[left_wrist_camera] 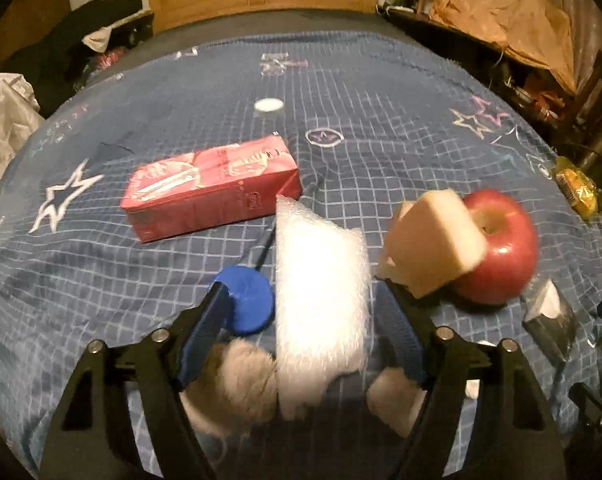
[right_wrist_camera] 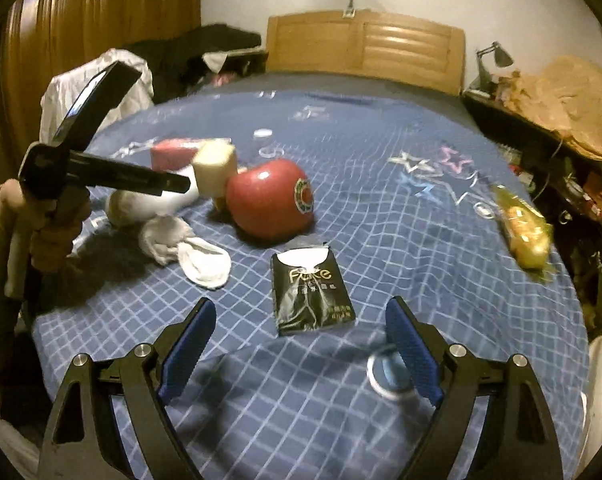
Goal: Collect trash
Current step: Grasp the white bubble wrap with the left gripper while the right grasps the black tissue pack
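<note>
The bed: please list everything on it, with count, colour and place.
bedspread: one, blue checked, over the bed
carton: one, pink, lying left
bubble wrap: one, white, inside the left gripper
disc: one, blue, beside the wrap
apple: one, red, middle
foam block: one, cream, against the apple
packet: one, black, before the right gripper
socks: two, white, left of the packet
wrapper: one, yellow, right edge
cap: one, white, far middle
ring: one, white, by right gripper's finger
left gripper: one, black-blue, open around the wrap
right gripper: one, black-blue, open, empty
hand: one, holding left gripper
</note>
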A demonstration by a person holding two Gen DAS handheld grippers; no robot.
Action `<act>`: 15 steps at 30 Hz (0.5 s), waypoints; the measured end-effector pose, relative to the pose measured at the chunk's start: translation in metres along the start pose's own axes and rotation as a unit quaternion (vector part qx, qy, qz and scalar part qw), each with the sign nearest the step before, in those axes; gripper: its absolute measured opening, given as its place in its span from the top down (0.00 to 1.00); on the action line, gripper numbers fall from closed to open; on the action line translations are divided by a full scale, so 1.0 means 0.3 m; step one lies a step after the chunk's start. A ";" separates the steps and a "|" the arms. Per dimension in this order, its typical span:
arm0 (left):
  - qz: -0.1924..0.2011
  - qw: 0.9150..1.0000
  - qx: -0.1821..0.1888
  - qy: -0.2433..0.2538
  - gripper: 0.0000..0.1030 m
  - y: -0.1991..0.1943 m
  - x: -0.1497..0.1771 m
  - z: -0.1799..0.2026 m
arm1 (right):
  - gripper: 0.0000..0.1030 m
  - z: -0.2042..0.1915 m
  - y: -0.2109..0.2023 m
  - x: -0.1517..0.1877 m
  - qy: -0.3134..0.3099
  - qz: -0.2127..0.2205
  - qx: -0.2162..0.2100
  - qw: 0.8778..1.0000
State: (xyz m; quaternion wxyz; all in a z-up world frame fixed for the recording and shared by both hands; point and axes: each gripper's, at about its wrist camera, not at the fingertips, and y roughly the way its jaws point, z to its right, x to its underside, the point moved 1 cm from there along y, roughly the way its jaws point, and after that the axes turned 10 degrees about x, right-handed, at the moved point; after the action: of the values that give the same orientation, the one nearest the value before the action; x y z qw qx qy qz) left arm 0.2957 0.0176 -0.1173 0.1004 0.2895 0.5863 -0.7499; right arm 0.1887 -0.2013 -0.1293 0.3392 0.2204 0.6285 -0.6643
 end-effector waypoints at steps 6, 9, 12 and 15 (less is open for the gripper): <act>-0.011 1.000 0.014 0.012 0.53 0.051 0.000 0.010 | 0.32 0.033 0.118 -0.021 0.018 -0.055 -0.013 0.998; -0.001 1.000 0.020 0.012 0.55 0.046 0.002 0.005 | 0.52 0.052 0.124 -0.011 0.034 -0.052 -0.016 0.998; 0.033 0.999 0.022 -0.004 0.56 -0.022 -0.007 -0.009 | 0.53 0.079 0.088 -0.006 0.053 -0.028 -0.019 0.998; 0.072 0.997 0.024 -0.022 0.56 -0.124 -0.017 -0.031 | 0.53 0.095 0.045 0.004 0.069 -0.007 -0.020 0.997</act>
State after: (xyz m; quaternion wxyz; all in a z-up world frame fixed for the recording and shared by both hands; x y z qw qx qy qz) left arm 0.2846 0.0362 -0.0853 0.1600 0.3173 0.5430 -0.7608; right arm 0.2015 -0.2294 -0.1361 0.2947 0.2541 0.6650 -0.6374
